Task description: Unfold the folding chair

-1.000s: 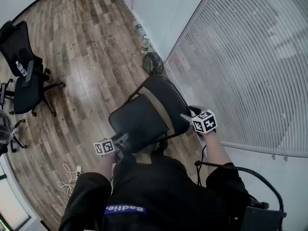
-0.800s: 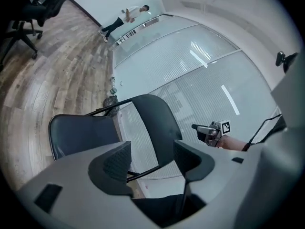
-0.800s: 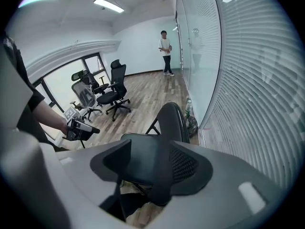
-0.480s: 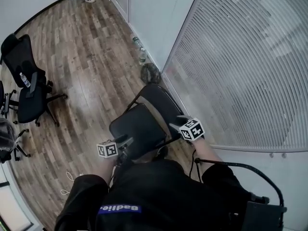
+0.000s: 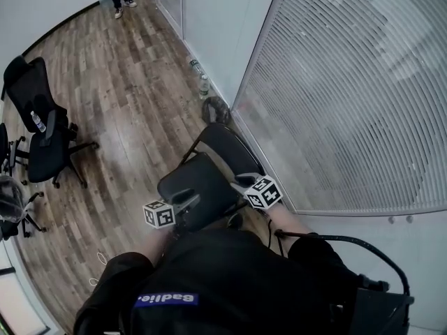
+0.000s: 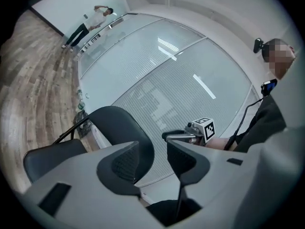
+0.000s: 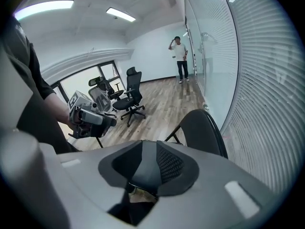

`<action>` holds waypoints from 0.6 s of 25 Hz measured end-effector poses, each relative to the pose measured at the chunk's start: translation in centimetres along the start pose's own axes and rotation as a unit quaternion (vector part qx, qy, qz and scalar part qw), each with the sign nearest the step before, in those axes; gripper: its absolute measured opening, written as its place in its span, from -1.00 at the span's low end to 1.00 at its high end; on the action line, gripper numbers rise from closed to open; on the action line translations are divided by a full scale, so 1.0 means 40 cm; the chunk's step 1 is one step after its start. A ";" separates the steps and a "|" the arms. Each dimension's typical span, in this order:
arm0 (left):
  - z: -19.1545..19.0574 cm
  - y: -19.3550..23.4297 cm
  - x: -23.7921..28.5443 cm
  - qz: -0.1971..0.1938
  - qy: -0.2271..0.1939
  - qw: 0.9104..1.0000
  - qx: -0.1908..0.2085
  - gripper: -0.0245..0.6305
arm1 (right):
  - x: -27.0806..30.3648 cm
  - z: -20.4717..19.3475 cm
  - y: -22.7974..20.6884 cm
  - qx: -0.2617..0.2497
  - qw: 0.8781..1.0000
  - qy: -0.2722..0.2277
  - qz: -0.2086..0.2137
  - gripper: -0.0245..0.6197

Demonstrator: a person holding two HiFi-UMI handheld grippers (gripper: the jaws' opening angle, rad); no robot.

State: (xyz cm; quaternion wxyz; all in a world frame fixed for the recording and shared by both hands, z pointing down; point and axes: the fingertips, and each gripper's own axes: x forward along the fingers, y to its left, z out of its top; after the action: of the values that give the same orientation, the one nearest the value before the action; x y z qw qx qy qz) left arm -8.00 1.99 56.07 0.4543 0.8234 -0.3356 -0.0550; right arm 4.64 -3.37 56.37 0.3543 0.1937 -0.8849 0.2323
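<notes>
Floor's wall edge: chair (image 5: 209, 173) stands open; left gripper (image 5: 188, 200) jaws gape empty and right gripper (image 5: 237, 182) jaws meet empty, both just closing; a half-spread chair could refold.

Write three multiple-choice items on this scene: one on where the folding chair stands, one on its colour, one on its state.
1. Where does the chair stand?
A. Beside the blinds
B. In a doorway
C. On a table

2. What colour is its seat?
A. Red
B. White
C. Black

3. How is the chair?
A. Folded flat
B. Unfolded, seat down
C. Tipped on its side

Answers: 1 A, its back stands right by the blinds. 2 C, the seat pad is black in the head view. 3 B, the seat lies level in front of the upright back.
</notes>
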 end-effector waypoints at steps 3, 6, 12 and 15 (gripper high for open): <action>0.044 -0.065 0.015 -0.020 -0.013 0.999 0.023 -0.40 | 0.000 0.032 0.029 0.001 0.999 -0.028 0.015 -0.65; 0.092 -0.125 0.020 -0.033 -0.027 0.998 0.050 -0.50 | -0.005 0.071 0.062 0.001 0.998 -0.059 0.031 -0.69; 0.172 -0.218 0.019 -0.039 -0.056 0.994 0.085 -0.67 | -0.048 0.150 0.123 -0.014 0.990 -0.128 0.054 -0.80; 0.199 -0.263 0.011 -0.038 -0.052 0.991 0.114 -0.75 | -0.069 0.185 0.150 -0.014 0.986 -0.155 0.059 -0.85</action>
State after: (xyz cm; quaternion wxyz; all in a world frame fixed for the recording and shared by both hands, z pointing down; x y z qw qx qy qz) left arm -5.51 -0.13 43.26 0.3371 0.8780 -0.3312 -0.0763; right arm -0.50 -2.03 48.00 0.2015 0.1697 -0.9421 0.2073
